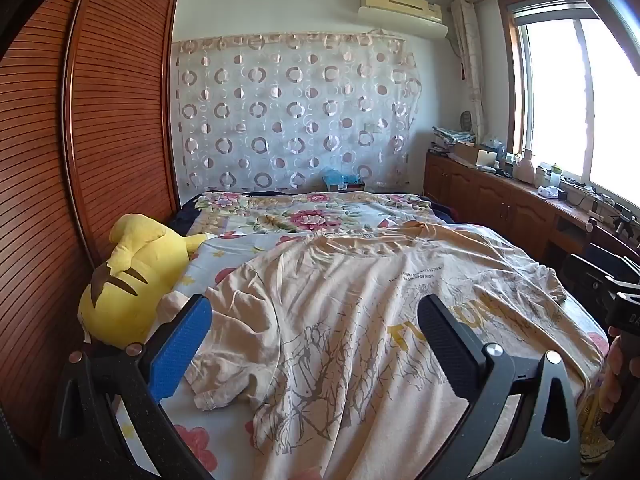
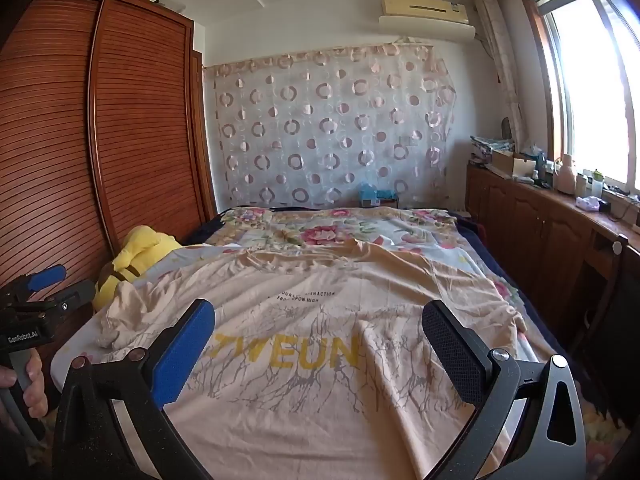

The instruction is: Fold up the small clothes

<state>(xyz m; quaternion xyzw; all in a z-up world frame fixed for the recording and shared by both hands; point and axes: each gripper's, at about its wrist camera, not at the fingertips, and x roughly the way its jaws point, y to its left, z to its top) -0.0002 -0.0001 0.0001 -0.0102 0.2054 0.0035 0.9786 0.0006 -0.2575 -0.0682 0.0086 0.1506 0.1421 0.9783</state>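
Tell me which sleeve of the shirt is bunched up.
The sleeve on the plush toy's side: it lies crumpled beside the toy, while the other sleeve, toward the window, lies spread flat on the bed.

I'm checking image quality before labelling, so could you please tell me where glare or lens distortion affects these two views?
Left wrist view: the window is blown out white, and the wardrobe bows with fisheye curvature. Right wrist view: the window is overexposed too, the corners darken, yet the T-shirt print stays sharp and evenly lit.
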